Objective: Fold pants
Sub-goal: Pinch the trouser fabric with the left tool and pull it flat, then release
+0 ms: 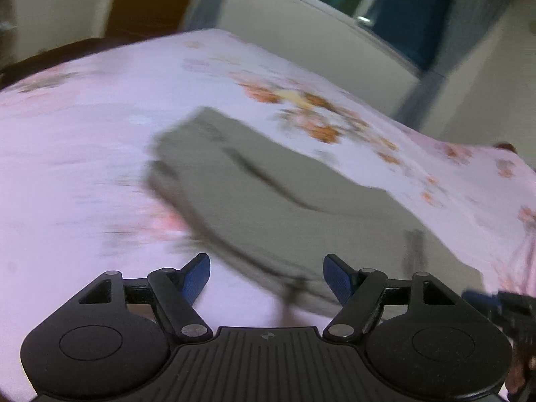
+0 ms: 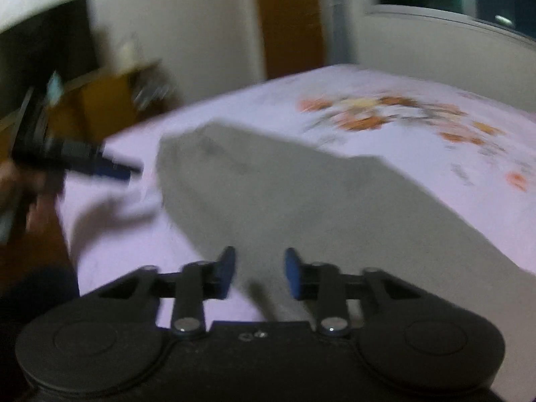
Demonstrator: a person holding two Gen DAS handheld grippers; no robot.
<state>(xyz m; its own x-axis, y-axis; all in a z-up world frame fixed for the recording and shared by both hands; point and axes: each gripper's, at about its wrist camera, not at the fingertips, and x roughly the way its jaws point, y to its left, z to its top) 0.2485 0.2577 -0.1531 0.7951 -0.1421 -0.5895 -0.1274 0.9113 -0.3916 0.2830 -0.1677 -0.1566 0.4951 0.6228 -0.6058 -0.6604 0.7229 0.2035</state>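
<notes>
Grey pants (image 1: 268, 181) lie flat on a pink floral bedsheet (image 1: 83, 134), running from the near right to the middle of the bed. My left gripper (image 1: 266, 268) is open and empty, held above the near edge of the pants. My right gripper (image 2: 258, 263) is open and empty, above the near part of the pants (image 2: 301, 194). The left gripper also shows at the left of the right wrist view (image 2: 110, 167), over the bedsheet (image 2: 402, 83). Both views are blurred by motion.
A window (image 1: 385, 0) and white wall stand behind the bed. A wooden door (image 2: 288, 16) is at the far side. A wooden desk (image 2: 100, 100) and a dark screen (image 2: 47, 43) stand left of the bed.
</notes>
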